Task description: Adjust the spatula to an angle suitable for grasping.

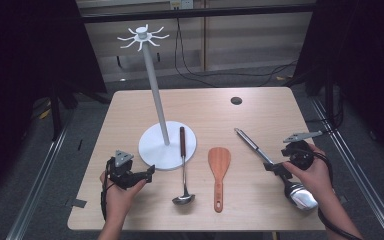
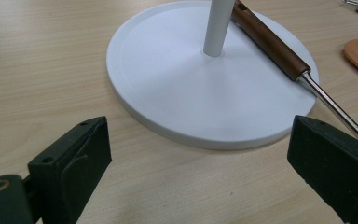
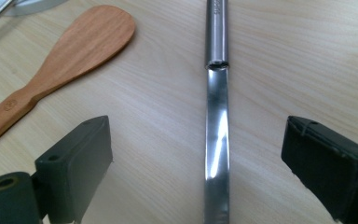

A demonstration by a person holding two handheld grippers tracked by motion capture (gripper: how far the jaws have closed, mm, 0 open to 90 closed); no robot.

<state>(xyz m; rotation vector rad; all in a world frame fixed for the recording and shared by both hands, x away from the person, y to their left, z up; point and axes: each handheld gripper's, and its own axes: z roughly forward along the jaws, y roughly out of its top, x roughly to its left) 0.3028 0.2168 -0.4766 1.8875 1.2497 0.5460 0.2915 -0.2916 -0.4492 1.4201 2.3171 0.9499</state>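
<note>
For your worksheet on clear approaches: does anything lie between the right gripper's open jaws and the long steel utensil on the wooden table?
Nothing visible does. The right gripper hangs open with the long steel utensil's flat shaft running straight between its jaws, bare light wooden table on both sides. The wooden spatula lies apart, off to one side.

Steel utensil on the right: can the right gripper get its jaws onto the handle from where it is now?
Probably yes. The right gripper is open, its jaws either side of the steel utensil, not touching it. The wooden spatula lies apart, so nothing blocks it.
</note>
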